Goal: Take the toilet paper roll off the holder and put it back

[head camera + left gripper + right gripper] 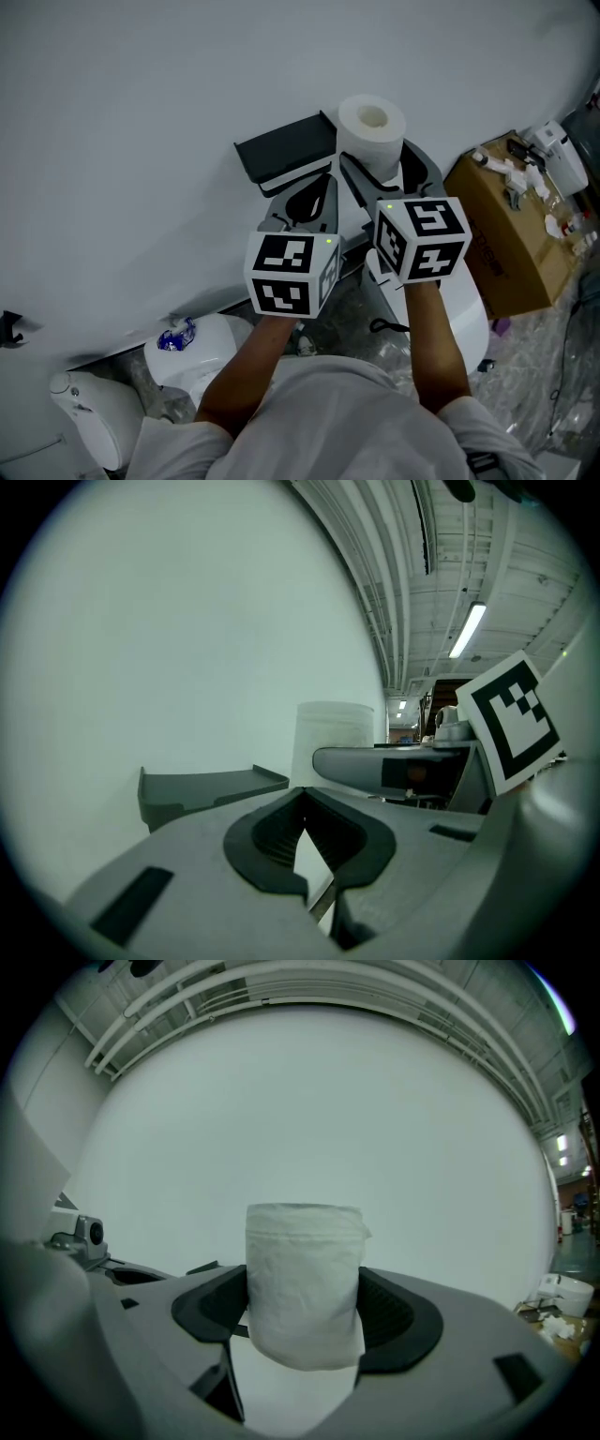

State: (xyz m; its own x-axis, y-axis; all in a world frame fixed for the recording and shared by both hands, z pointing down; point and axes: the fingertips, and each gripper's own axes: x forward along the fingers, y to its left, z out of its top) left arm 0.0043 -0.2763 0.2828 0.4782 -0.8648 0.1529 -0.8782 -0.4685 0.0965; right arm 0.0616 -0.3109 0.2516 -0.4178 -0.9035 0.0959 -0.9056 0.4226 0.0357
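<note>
White wall (141, 112) fills the far side of the scene, plain and bare; dark holder (286, 150), a shelf-like tray, fixed to it left of centre, also seen in the left gripper view (202, 789) as a shallow lipped ledge.

Toilet paper roll (371, 131) upright, core hole facing up, just right of the holder and near the wall; whether it touches the holder cannot be told from above. Right gripper (384, 173) is clamped on it: in the right gripper view the roll (305, 1279) sits squeezed between the two dark pads of the right gripper (305, 1312), its lower edge hanging free with only wall behind (paper slightly creased at the top rim).

Left gripper (309, 202) close beside the right one, on its left, pointing at the wall below the holder; jaws together with nothing between them, tips meeting in its own view (302, 803); roll (333, 738) visible past them to the right.

Near side: both forearms reach in from the bottom of the head view; cardboard box (506, 234) at right with small white items on top; white toilet (202, 361) at lower left; crumpled plastic sheet (539, 375) on the floor at right.
</note>
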